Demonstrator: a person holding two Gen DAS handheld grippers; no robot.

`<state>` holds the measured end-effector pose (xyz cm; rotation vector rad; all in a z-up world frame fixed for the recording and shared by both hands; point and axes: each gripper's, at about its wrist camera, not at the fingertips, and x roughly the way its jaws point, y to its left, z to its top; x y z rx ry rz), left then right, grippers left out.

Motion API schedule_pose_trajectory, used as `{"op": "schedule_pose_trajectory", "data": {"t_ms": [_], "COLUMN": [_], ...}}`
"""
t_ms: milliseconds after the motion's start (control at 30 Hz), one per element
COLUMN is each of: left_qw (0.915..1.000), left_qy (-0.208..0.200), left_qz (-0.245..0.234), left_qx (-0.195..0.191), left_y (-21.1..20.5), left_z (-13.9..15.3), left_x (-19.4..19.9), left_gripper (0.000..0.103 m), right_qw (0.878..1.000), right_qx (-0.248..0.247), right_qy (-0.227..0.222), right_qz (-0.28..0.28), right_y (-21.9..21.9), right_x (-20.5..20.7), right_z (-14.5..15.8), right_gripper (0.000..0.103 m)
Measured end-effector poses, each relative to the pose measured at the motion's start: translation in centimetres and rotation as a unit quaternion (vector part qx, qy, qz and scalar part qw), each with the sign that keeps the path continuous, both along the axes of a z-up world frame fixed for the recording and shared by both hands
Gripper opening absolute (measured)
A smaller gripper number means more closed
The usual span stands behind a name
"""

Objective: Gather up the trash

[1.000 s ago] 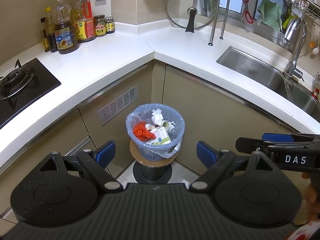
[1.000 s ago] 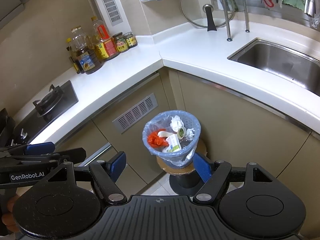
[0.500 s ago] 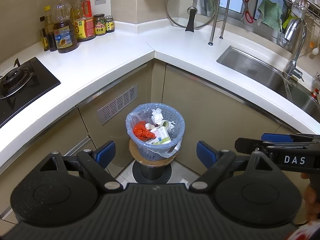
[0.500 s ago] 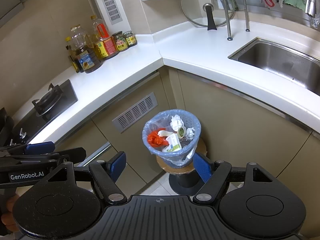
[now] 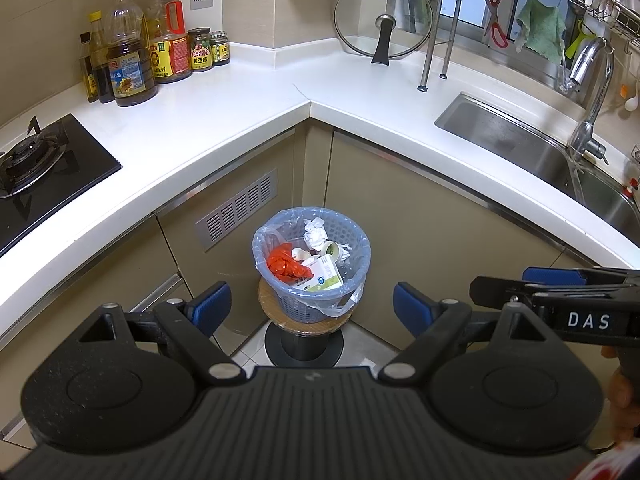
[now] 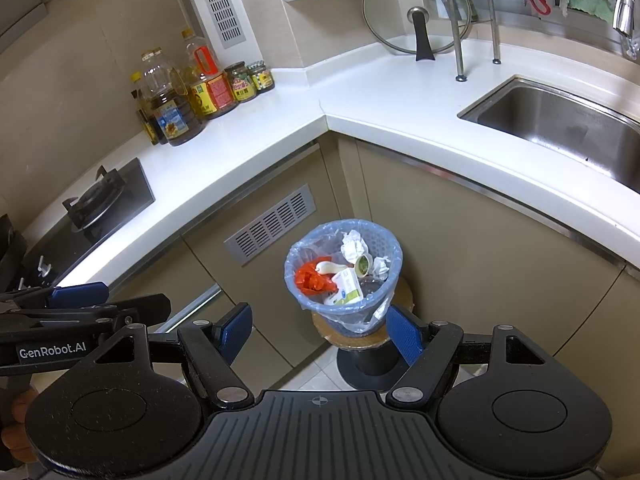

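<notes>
Left wrist view: looks forward and down along left gripper point(image 5: 312, 306), well above lined blue plastic trash basket point(image 5: 280, 304). Right wrist view: same downward tilt, offset to right, right gripper point(image 6: 320, 332). Shared: basket, white corner table point(image 5: 240, 116), steel sink point(image 6: 560, 120).

Trash basket point(image 5: 311, 264) on a stool point(image 5: 305, 320) at centre, in the cabinet corner. Bottles point(image 5: 132, 52) on the tabletop point(image 5: 224, 112) at 11 o'clock, stove point(image 5: 36, 164) at 9, sink point(image 5: 532, 152) at 2, lid point(image 5: 382, 20) at 12.
</notes>
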<state>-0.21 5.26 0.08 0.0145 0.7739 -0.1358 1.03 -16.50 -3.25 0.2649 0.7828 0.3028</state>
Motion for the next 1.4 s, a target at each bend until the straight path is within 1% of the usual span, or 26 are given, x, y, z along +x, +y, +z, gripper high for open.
{"op": "schedule_pose_trajectory", "data": {"t_ms": [900,1400], "left_qw": [1.0000,1.0000], "left_qy": [-0.001,-0.004], "left_qz": [0.001,-0.007], "left_qx": [-0.001,-0.002], "left_y": [-0.15,0.06], "left_z": [0.03,0.12], "left_x": [0.11,0.04], "left_gripper": [0.087,0.087], "right_qw": [1.000,1.000], "right_qx": [-0.001,-0.002], "right_qy": [0.000,-0.002], "right_qz": [0.001,0.000], "right_y": [-0.02,-0.52], "right_x": [0.02,0.31], "right_z": [0.06,-0.07], "right_gripper": [0.074,0.074]}}
